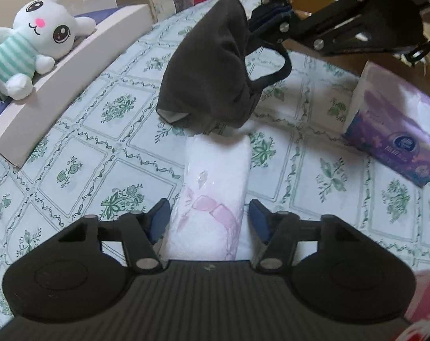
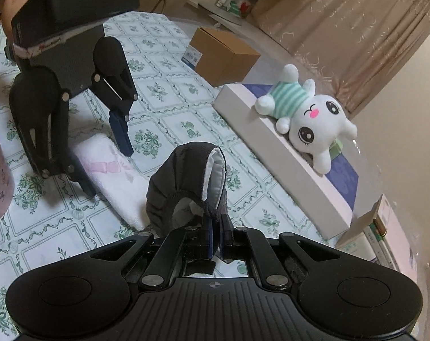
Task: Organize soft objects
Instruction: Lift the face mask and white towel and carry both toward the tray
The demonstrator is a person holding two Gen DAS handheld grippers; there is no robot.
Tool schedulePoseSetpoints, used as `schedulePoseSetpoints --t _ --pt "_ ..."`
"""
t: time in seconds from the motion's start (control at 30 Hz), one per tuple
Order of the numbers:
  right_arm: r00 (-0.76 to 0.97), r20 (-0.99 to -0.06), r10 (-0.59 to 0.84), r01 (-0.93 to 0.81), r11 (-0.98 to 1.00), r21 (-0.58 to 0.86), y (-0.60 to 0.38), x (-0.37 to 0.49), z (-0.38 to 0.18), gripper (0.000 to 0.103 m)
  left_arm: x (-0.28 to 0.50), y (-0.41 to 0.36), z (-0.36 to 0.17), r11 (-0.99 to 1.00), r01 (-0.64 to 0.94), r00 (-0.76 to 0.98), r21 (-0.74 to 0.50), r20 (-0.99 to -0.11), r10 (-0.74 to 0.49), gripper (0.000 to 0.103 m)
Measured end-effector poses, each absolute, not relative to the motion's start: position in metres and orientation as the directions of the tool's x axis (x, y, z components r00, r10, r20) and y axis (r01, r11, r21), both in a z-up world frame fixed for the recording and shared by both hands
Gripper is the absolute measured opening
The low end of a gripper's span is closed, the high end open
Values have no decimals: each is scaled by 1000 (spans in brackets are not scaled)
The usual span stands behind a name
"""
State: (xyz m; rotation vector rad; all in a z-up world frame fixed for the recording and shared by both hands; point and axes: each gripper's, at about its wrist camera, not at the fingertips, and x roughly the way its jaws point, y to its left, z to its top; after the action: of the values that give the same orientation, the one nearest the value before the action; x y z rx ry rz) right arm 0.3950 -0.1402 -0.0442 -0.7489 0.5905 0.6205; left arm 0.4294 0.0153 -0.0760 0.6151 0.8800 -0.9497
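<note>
Straddling the near end of a folded white towel with a faint pink bow print (image 1: pixel 212 199), the left gripper (image 1: pixel 209 218) has its blue-padded fingers (image 1: pixel 159 218) spread to either side of the cloth; the left pad lies against the towel's edge and the right pad stands apart, so nothing is clamped. That towel lies flat on the green-and-white floral tablecloth (image 1: pixel 73 147). Above its far end, the right gripper (image 2: pixel 216 237) is clenched on the edge of a dark grey fabric face mask with a white lining (image 2: pixel 186 176), which hangs lifted off the table. Farther back, a white plush cat in a mint striped shirt (image 1: pixel 33 45) lies on a long white box (image 1: pixel 73 65). Well to the right, a purple tissue pack (image 1: pixel 394 125) rests on the tablecloth.
</note>
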Motion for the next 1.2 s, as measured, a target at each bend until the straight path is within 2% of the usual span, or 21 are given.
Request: schedulePoseSetpoints --t 0.1,0.23,0.67,1.2 --pt "666 -680 308 -690 600 -405 -142 397 -43 4 429 17 -77 469 880 301 78 -855 -421 41" --pt "658 -681 322 -684 633 -362 -145 399 -37 4 428 24 -69 509 857 326 77 -846 -421 17" --pt "668 -652 360 -643 719 -262 -151 383 4 4 416 85 -27 747 661 469 74 -818 -334 16" --pt "657 -629 416 -563 825 -42 -156 297 59 4 297 149 13 929 370 560 12 -800 -213 16"
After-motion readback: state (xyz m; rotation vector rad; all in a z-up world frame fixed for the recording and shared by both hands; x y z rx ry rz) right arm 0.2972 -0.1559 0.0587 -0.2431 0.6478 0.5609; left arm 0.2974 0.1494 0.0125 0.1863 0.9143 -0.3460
